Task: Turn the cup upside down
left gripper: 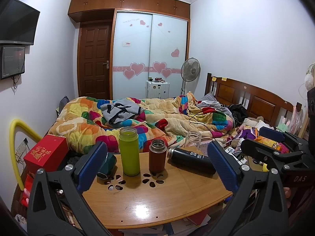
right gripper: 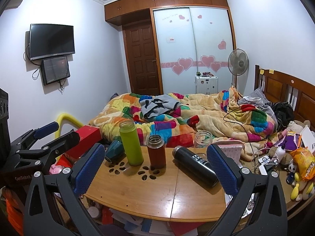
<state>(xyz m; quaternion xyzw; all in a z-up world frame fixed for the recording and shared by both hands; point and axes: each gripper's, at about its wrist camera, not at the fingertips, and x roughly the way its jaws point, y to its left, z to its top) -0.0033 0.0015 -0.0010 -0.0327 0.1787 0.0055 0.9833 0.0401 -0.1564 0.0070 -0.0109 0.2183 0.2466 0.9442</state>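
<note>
1. Starting from the tongs: the left gripper (left gripper: 155, 147) is seen with its blue-padded jaws spread wide and nothing between them. The right gripper (right gripper: 155, 147) is held the same way, released and empty.
2. Both are held short of the near edge of the wooden table (left gripper: 157, 202), and no vessel is touched.
3. Several lidless vessels are present, so the intended one is only judged. The brown cup (left gripper: 157, 156) is taken as the target, since it is framed between the jaws in both wrist views.
4. The brown cup stands upright, mouth up, just to the right of the green bottle (left gripper: 129, 151). The two are near each other but apart.
5. A black flask (left gripper: 191, 160) lies on its side further right of the green bottle, beyond the brown cup. A teal cup (left gripper: 107, 163) lies tipped over to the left of the green bottle, and a clear jar (left gripper: 194, 138) stands behind and to the right of it.
6. The cup is judged to be a rigid, insulated metal body with a smooth, rather slippery coating, moderately light if empty. Whether liquid is inside cannot be told.
7. A hold at mid-body, below the silver threaded neck, is advised. The pads would be set on opposite sides so that the cylinder is not rolled out during the turn.
8. Room is tight beside the green bottle, so a lift clear of it is suggested before the cup is inverted.
</note>
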